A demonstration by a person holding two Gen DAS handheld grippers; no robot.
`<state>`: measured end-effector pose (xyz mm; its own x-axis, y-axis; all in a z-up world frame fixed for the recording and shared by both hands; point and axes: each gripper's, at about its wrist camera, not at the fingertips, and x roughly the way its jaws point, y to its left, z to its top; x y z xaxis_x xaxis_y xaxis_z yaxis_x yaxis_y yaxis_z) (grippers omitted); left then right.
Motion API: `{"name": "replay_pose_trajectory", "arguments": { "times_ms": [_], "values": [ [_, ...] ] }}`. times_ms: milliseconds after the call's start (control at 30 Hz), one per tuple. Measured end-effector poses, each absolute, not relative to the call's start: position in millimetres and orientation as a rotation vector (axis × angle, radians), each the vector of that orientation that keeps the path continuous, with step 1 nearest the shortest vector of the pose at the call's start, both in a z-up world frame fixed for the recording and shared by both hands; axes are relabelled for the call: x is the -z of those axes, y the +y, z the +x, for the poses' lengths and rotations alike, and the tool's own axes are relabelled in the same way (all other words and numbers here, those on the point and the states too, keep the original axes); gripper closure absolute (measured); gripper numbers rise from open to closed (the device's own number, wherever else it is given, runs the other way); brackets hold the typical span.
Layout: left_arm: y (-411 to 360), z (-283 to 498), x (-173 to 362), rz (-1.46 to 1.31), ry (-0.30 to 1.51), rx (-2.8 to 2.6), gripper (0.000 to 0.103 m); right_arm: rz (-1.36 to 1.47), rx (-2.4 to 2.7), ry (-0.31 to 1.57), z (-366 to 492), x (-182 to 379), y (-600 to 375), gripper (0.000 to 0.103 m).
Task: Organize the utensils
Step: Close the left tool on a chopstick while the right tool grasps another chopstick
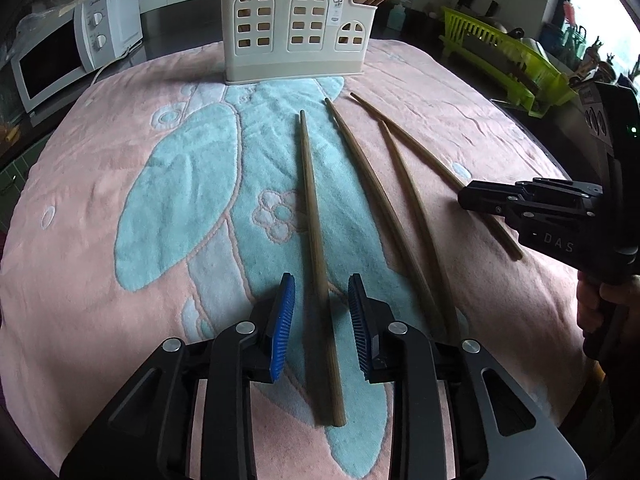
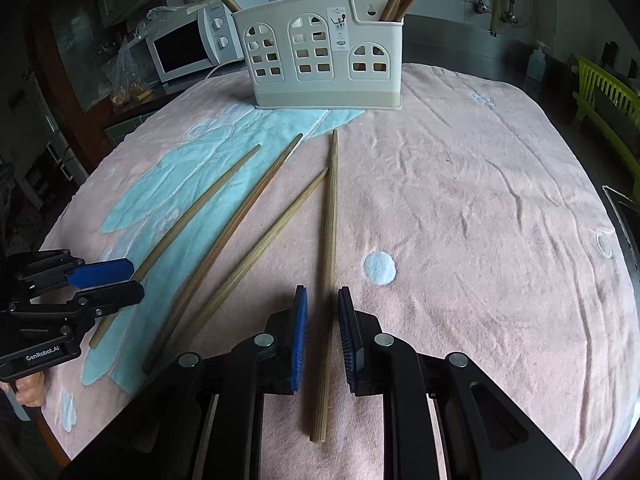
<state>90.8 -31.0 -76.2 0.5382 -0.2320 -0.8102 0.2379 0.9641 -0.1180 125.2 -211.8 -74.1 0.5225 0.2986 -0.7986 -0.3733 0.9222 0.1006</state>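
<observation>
Left gripper (image 1: 321, 300): jaws parted, blue ribbed pads either side of the leftmost chopstick (image 1: 316, 240), not touching it. Right gripper (image 2: 322, 312): likewise parted, straddling the rightmost chopstick (image 2: 329, 248) with a gap on both sides.

Four chopsticks lie loose on a pink towel (image 1: 480, 128) with a pale blue pattern, which covers the worktop. All are plain light-brown wood, long and round, tapering to thin tips that point toward the holder; thick ends lie near the grippers. The two middle chopsticks (image 2: 224, 240) converge at their thick ends.

Cream plastic utensil holder (image 2: 324, 56) stands upright at the towel's far edge, with arched window cut-outs; more wooden chopsticks stand in its end compartments.

Beyond: white microwave (image 1: 52, 64), lime-green dish rack (image 1: 504, 52).
</observation>
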Motion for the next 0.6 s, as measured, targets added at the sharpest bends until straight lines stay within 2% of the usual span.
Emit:
{"name": "replay_pose_trajectory", "arguments": {
  "times_ms": [133,233,333,600],
  "values": [
    [-32.7,90.1,76.4,0.038,0.962,0.255,0.085,-0.09,-0.394,0.934,124.4,75.1,-210.2,0.089],
    [-35.9,88.4,76.8,0.075,0.958,0.232,0.09,-0.104,-0.375,0.927,124.3,75.5,-210.1,0.096],
    [-38.2,88.4,75.9,0.089,0.96,0.234,0.097,-0.1,-0.374,0.928,124.4,75.3,-210.5,0.096],
    [-32.5,83.6,62.4,0.043,0.938,0.27,0.098,-0.095,-0.376,0.901,115.9,64.3,-213.3,0.097]
  ]
}}
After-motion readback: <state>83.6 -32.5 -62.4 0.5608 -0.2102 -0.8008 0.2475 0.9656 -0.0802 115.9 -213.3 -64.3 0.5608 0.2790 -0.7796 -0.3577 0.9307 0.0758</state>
